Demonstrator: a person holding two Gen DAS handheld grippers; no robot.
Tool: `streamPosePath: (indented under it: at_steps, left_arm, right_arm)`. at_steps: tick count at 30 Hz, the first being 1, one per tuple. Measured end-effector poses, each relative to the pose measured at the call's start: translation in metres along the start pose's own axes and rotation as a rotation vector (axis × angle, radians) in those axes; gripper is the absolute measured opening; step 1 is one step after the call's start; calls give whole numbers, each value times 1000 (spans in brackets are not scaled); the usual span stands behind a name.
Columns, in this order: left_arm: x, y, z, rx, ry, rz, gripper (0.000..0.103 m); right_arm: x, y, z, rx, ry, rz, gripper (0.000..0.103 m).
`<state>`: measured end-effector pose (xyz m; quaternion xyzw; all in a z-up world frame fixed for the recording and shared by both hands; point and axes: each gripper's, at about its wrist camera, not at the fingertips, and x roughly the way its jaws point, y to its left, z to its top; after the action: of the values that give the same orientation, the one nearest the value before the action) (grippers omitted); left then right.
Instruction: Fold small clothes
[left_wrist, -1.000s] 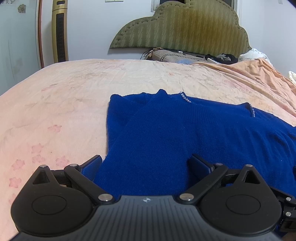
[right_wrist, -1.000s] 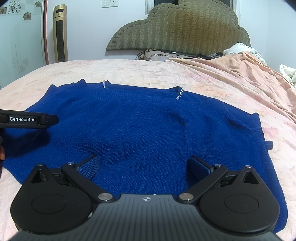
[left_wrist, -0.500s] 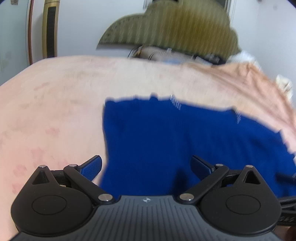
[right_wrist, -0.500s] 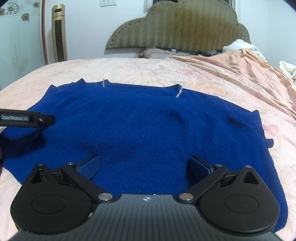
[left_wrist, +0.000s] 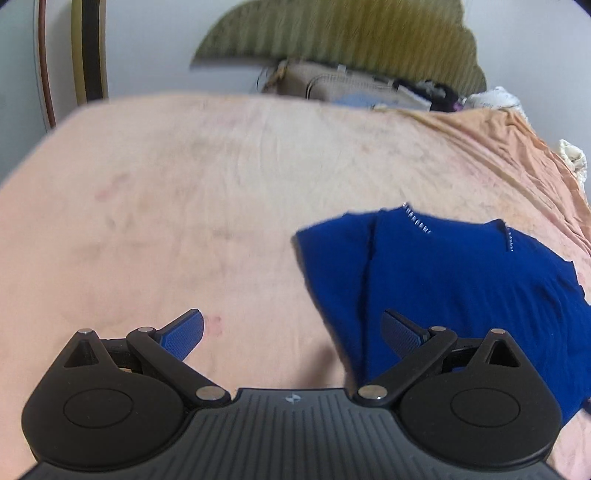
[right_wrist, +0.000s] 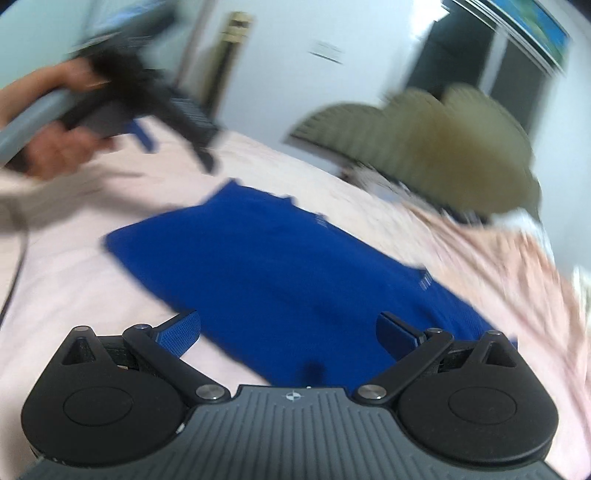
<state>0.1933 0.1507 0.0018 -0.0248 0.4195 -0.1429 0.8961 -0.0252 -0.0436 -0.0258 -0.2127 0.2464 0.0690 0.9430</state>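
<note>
Blue sweater (left_wrist: 461, 288) flat on bed (left_wrist: 184, 192); left tongs (left_wrist: 291, 332), right tongs (right_wrist: 288, 328) agape, empty above it

Ahead of the right gripper (right_wrist: 288, 326) lies a blue sweater (right_wrist: 280, 273) of fine matt knit. Beneath, the pink bedsheet (left_wrist: 184, 206) is soft, creased cloth. The gripper bodies are matt black ribbed plastic.

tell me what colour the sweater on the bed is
Deep royal blue sweater, with small silvery trim at the neckline; the left wrist view shows it best.
</note>
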Motion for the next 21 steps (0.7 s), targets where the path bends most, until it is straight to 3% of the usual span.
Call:
streamPosePath:
  at_steps: [5,9,15,21]
  left_arm:
    - [27,13,3,-89,99,-129,103]
    - [39,16,14,-147,104,-205,103]
    - [65,13,35,-213,138,-393,103]
    - [88,-12,51,-171,110,-421,103]
  right_arm:
    - [4,51,0,-227,-5,-26,101]
    - [11,73,5,-331,-49,-93,100]
    - [40,80,25,-302,-43,-108,96]
    - [64,85,38,-291,-56,-100,83]
